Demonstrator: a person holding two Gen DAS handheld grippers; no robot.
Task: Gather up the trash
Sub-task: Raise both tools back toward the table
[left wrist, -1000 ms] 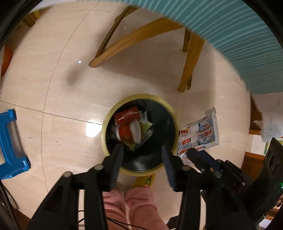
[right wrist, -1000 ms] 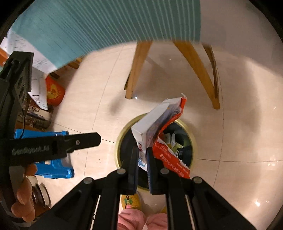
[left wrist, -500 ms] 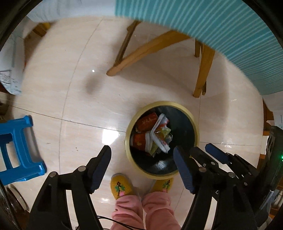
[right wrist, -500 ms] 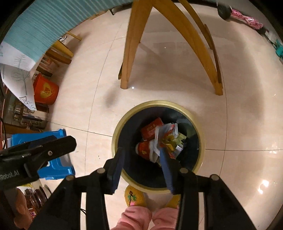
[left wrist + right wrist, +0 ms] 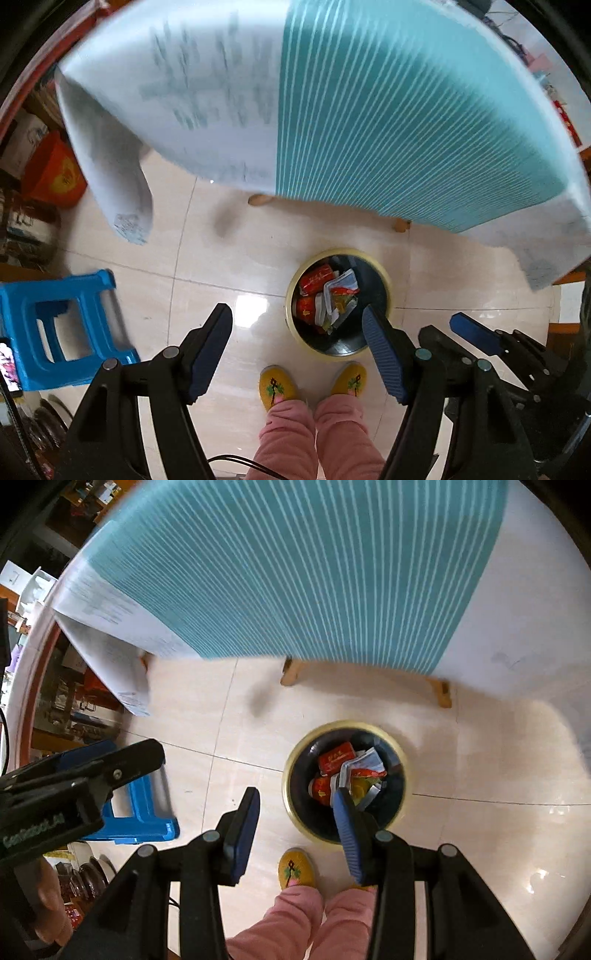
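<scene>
The wrappers (image 5: 328, 297) already lie in the yellow-rimmed bin (image 5: 384, 275) on the floor by the person's slippers. Both the left gripper (image 5: 297, 341) and the right gripper (image 5: 295, 825) hang released and empty above it. No more trash shows on the striped desk (image 5: 295, 572), so I'd judge the collecting nearly done.

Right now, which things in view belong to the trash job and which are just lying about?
Job:
- trash bin
- wrappers inside it
- left gripper, open, empty
- right gripper, open, empty

Lying about:
- blue stool
- table with striped cloth
- papers on the table
- red box
</scene>
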